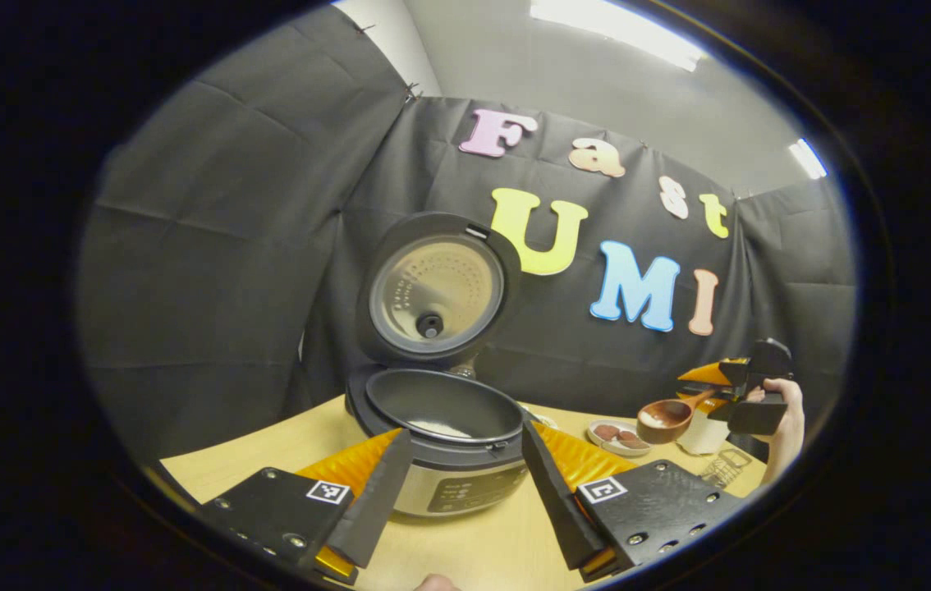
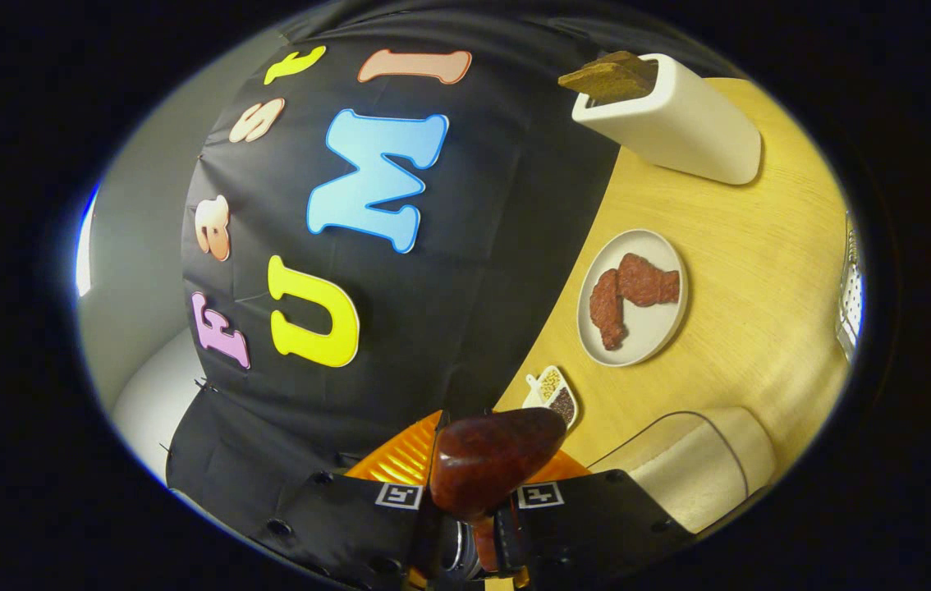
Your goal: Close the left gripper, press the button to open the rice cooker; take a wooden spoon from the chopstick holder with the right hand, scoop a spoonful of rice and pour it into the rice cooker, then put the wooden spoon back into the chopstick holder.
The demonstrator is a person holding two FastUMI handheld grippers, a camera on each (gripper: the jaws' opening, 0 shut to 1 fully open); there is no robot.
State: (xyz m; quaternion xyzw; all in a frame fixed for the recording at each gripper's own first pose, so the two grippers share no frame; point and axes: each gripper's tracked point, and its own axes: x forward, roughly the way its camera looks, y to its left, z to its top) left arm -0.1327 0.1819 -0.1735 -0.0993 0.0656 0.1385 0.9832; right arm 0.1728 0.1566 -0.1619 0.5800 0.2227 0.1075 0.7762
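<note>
This was a staged kitchen corner inside a demonstration booth, not a real home. Black cloth [image 1: 211, 271] hung as walls around a pale wooden tabletop [image 1: 482, 550], with ceiling strip lights [image 1: 617, 29] at 1 o'clock. Kitchenware stood there: an open rice cooker [image 1: 441, 427], a plate of meat [image 2: 634, 295] and a white chopstick holder [image 2: 671, 119].

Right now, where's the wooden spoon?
In the left gripper view, the wooden spoon is held by the right gripper at right, rice in its bowl, above the plate, not yet over the rice cooker.
</note>
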